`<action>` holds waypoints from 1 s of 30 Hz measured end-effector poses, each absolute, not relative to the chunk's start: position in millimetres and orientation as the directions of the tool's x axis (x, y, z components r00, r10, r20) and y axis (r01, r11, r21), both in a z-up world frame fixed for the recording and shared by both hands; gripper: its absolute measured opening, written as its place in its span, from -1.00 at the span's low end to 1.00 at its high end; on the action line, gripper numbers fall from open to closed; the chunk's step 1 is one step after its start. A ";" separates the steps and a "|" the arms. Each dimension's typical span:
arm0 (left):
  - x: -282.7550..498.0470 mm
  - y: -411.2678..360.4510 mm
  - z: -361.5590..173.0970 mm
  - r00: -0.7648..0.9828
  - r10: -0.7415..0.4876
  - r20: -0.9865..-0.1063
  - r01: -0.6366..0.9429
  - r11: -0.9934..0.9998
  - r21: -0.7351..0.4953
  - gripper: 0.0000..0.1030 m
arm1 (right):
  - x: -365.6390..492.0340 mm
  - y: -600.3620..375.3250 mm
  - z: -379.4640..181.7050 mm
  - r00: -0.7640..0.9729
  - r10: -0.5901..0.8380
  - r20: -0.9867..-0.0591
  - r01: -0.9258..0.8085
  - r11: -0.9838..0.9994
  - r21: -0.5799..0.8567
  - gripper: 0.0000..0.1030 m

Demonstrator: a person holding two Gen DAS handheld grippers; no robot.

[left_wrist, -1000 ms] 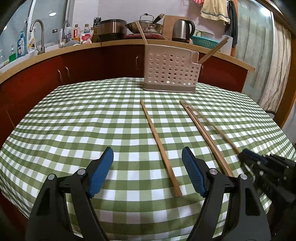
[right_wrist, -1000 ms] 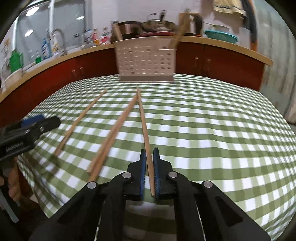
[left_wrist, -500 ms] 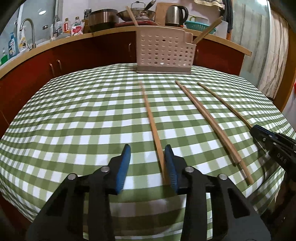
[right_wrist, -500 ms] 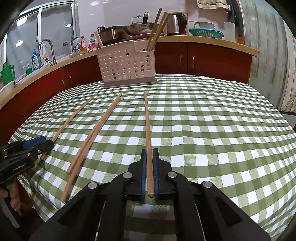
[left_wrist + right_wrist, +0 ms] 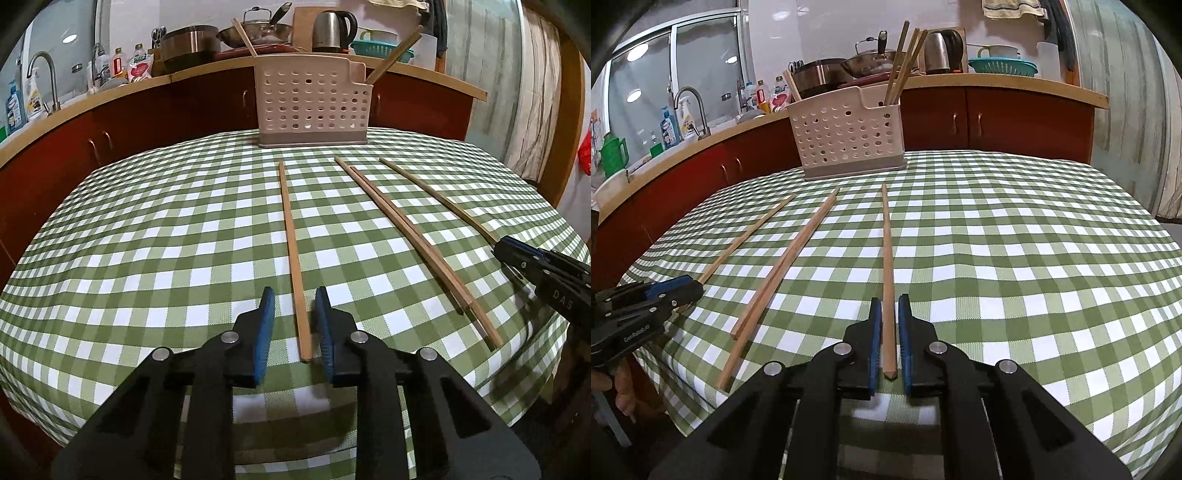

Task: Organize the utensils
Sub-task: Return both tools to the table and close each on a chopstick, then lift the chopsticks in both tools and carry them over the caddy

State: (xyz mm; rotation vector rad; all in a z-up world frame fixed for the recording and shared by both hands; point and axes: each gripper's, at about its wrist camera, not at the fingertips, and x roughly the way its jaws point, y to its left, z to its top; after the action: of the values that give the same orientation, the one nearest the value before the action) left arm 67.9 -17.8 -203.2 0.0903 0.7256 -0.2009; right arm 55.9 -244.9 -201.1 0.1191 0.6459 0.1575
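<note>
Wooden chopsticks lie in a loose fan on the green-and-white checked tablecloth point(image 5: 155, 236), all pointing toward the perforated plastic utensil basket point(image 5: 312, 101) at the far edge. In the left wrist view, the left gripper point(image 5: 292, 301) sits low over the cloth with its blue pads point(image 5: 265, 332) slightly spread on either side of the near end of one chopstick point(image 5: 291, 254); narrow gaps show on both sides, so it brackets the stick without pinching it. Right of that gripper lie a touching pair of chopsticks point(image 5: 413, 240), and beyond them a fourth stick whose near end disappears into the black tip of the right gripper point(image 5: 499, 243).

From the right wrist, the right gripper point(image 5: 886, 306) has its pads drawn close around the outer chopstick point(image 5: 887, 266); whether they actually press the wood I cannot tell. The pair point(image 5: 786, 266) lies to its left, and farther left the left gripper point(image 5: 690, 288) appears side-on at the end of its stick.

Only the right wrist view shows several chopsticks point(image 5: 903, 62) already standing upright in the basket's end compartment, plus a green jug point(image 5: 613, 153) beside the sink. Only the left wrist view shows one of the basket's sticks leaning out to the right. Both show the kettle point(image 5: 334, 26) and pots on the counter point(image 5: 424, 75) behind.
</note>
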 end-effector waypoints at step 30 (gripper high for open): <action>48.8 -2.1 -126.0 0.874 -0.158 -0.459 0.200 0.979 0.044 -0.88 | 30.3 -247.7 -114.7 0.904 0.183 -0.387 -0.144 0.981 0.129 -0.87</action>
State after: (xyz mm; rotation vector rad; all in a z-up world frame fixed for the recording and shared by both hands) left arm 48.8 -2.1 -126.0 0.0912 0.4708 -0.1873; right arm 30.3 -247.7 -114.7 0.0979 0.4086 0.1692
